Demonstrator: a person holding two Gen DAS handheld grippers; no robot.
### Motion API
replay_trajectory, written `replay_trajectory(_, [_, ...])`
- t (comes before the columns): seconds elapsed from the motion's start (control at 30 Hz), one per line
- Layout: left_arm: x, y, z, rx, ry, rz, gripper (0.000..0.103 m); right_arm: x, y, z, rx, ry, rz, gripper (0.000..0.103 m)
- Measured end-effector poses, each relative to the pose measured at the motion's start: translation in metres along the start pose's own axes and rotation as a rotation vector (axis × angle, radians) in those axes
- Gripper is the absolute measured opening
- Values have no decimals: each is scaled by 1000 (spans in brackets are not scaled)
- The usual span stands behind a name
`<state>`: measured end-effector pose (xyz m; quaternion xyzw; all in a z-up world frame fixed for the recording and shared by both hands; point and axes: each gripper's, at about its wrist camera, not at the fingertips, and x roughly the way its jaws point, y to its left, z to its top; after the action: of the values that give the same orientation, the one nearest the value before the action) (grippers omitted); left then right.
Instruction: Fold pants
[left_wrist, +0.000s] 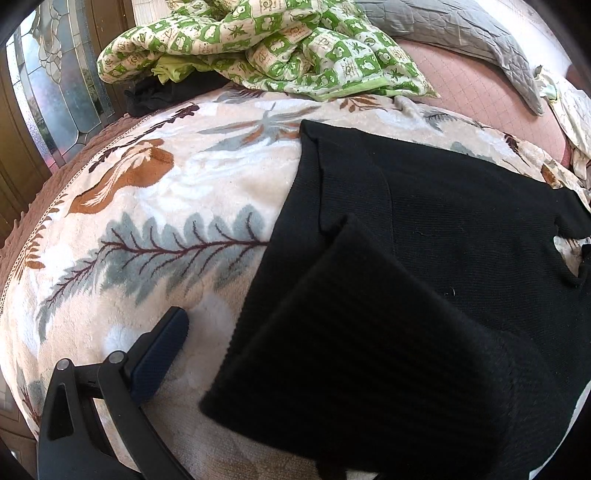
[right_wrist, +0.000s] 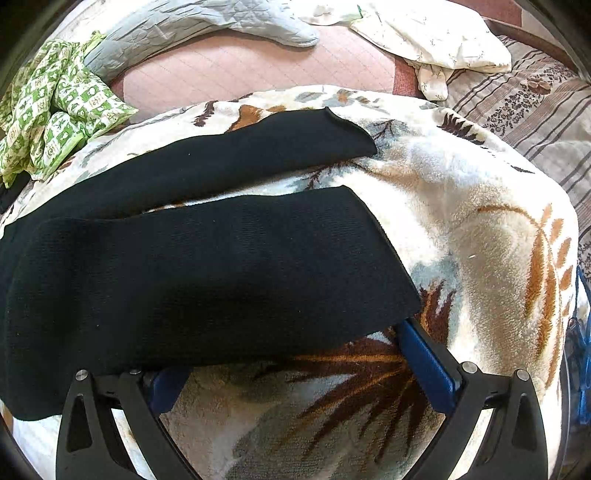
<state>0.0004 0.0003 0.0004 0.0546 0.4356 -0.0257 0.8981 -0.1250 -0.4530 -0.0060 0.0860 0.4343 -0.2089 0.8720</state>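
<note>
Two black legs of the pants (right_wrist: 207, 266) are being kept spread on the leaf-patterned blanket (right_wrist: 480, 229), and every place below is being told from that garment. Nearest, at its hem end, the right gripper (right_wrist: 284, 373) is being held with its blue pads wide apart; the near leg's edge is being draped over the left-hand pad (right_wrist: 166, 391), while the other pad (right_wrist: 428, 362) is just beside the hem corner, so nothing is being clamped, and the fabric is judged to be only lying there. At the waist end, the ribbed band (left_wrist: 362, 354) is being lifted toward the lens; only one pad (left_wrist: 159, 354) of the left gripper is being shown, just beside the cloth, its partner being hidden, so whether the band is being pinched cannot be told. Beyond the near leg, the second leg (right_wrist: 258, 147) is being left apart, with blanket showing between, presumably so one can be laid on the other. Farther off, a green checked quilt (left_wrist: 266, 48) and a grey pillow (left_wrist: 461, 33) are being left well apart from the work.
</note>
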Motion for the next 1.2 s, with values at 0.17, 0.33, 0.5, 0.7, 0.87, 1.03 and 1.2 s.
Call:
replay_trajectory(0.17, [-6, -2, 3, 12, 79, -1, 103, 1, 1, -2, 0, -2, -1, 102])
replay_trajectory(0.33, [-55, 21, -8, -100, 69, -64, 99, -7, 2, -3, -16, 40, 33, 102])
replay_trajectory(0.5, [-103, 27, -17, -132, -11, -114, 100, -44, -11, -13, 43, 54, 140, 102])
replay_trajectory(0.7, [-107, 23, -21, -188, -7, -157, 100, -76, -24, -17, 95, -48, 200, 103])
replay_trajectory(0.87, [-85, 17, -37, -238, 85, -159, 100, -65, -30, -15, 138, -9, 214, 103])
replay_trajectory(1.03, [-67, 9, -41, -282, 110, -146, 100, -41, -34, -13, 205, 30, 258, 102])
replay_trajectory(1.2, [-53, 4, -34, -302, 103, -130, 100, -25, -36, -7, 257, 18, 265, 103])
